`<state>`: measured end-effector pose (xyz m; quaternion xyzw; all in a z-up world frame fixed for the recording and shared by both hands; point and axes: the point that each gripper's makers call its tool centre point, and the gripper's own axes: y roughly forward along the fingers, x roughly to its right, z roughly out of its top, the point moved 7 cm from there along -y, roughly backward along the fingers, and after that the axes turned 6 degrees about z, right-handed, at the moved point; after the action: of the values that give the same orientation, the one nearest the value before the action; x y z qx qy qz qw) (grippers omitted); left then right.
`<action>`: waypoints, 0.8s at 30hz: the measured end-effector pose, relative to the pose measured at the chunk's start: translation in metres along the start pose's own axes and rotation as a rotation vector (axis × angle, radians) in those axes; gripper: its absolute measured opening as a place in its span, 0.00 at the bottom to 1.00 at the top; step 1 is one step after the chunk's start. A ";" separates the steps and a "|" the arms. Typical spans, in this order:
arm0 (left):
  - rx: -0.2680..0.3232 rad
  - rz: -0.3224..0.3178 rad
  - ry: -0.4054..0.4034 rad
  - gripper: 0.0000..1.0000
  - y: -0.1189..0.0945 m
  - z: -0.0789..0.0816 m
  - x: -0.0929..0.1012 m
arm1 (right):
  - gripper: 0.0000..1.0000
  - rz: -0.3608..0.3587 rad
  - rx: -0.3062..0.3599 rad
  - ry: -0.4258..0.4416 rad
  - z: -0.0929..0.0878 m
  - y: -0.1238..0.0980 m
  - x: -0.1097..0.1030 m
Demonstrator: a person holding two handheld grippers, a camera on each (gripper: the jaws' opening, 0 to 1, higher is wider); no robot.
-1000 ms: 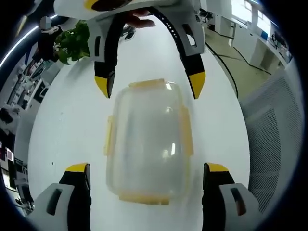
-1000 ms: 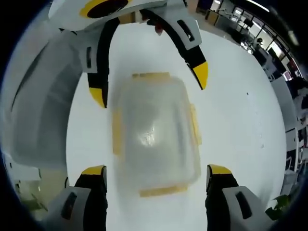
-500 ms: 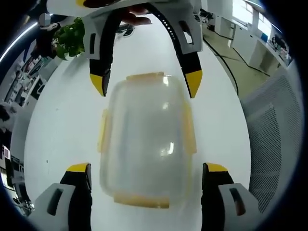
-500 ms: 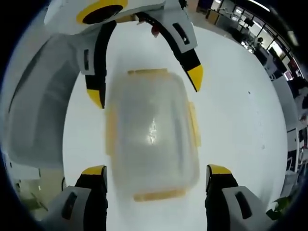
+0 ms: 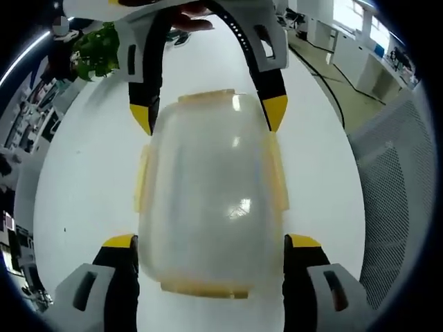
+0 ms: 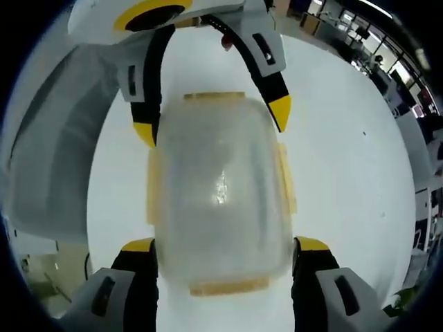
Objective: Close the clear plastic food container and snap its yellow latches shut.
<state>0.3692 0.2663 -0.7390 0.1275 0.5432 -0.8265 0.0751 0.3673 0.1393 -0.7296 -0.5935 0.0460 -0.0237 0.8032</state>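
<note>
Both grippers have closed in on the clear rectangular plastic food container (image 5: 208, 207) with yellow latches (image 5: 278, 181).
It sits mid-worktop (image 5: 83, 173); left gripper (image 5: 208, 243) and right gripper (image 6: 225, 247), 2 spread pairs, straddle its ends, latches seemingly unsnapped.

A clear plastic container (image 5: 211, 200) with yellow latches (image 5: 278, 178) lies on the white surface (image 5: 90, 166). The left gripper (image 5: 211, 245) straddles its near end, jaws spread wide. The right gripper (image 5: 209, 117) faces it, yellow tips at the container's far corners. A green plant (image 5: 97, 52) stands beyond.
</note>
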 end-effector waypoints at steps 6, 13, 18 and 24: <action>-0.005 0.004 0.005 0.84 0.001 0.001 0.001 | 0.79 0.006 -0.018 -0.007 0.000 0.000 0.000; 0.004 0.000 0.012 0.84 0.001 0.000 0.001 | 0.79 0.006 -0.015 -0.002 0.000 0.000 0.000; 0.015 -0.006 0.024 0.84 0.000 -0.002 0.001 | 0.79 0.007 -0.021 0.007 0.001 0.001 -0.001; 0.025 -0.013 0.040 0.83 -0.001 -0.004 0.001 | 0.79 0.006 -0.019 0.025 0.003 0.002 -0.004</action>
<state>0.3685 0.2704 -0.7399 0.1413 0.5352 -0.8308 0.0572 0.3638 0.1427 -0.7302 -0.6007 0.0580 -0.0283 0.7968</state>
